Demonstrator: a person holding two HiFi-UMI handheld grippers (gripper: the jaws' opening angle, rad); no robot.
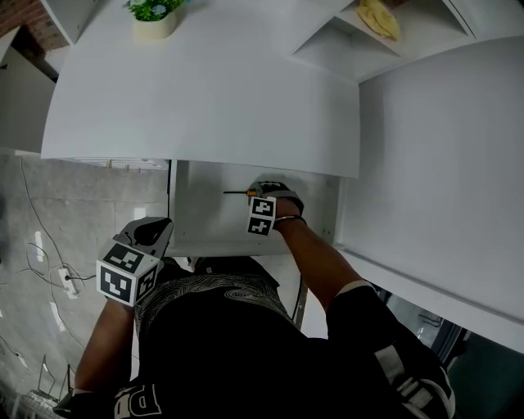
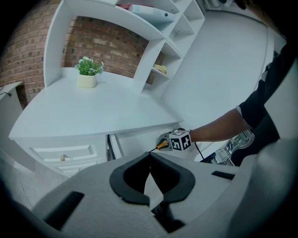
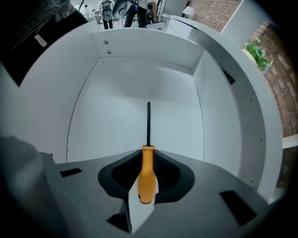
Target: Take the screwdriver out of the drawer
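Observation:
A screwdriver (image 3: 147, 174) with an orange handle and a black shaft is clamped in my right gripper (image 3: 147, 158). Its shaft points into the open white drawer (image 3: 130, 111), slightly above the floor. In the head view the right gripper (image 1: 260, 196) hangs over the drawer (image 1: 209, 214) under the desk top, and the screwdriver (image 1: 239, 192) sticks out to the left. My left gripper (image 1: 157, 231) is low at the left, outside the drawer, shut with nothing between its jaws. The left gripper view shows its own gripper (image 2: 150, 155) and, beyond it, the right gripper (image 2: 173, 139) with the screwdriver (image 2: 160, 145).
The white desk top (image 1: 205, 90) overhangs the drawer and carries a small potted plant (image 1: 154, 15). Shelves with a yellow object (image 1: 378, 18) stand at the back right. Cables and a power strip (image 1: 61, 282) lie on the floor at left. A closed drawer front with a knob (image 2: 63, 157) is at left.

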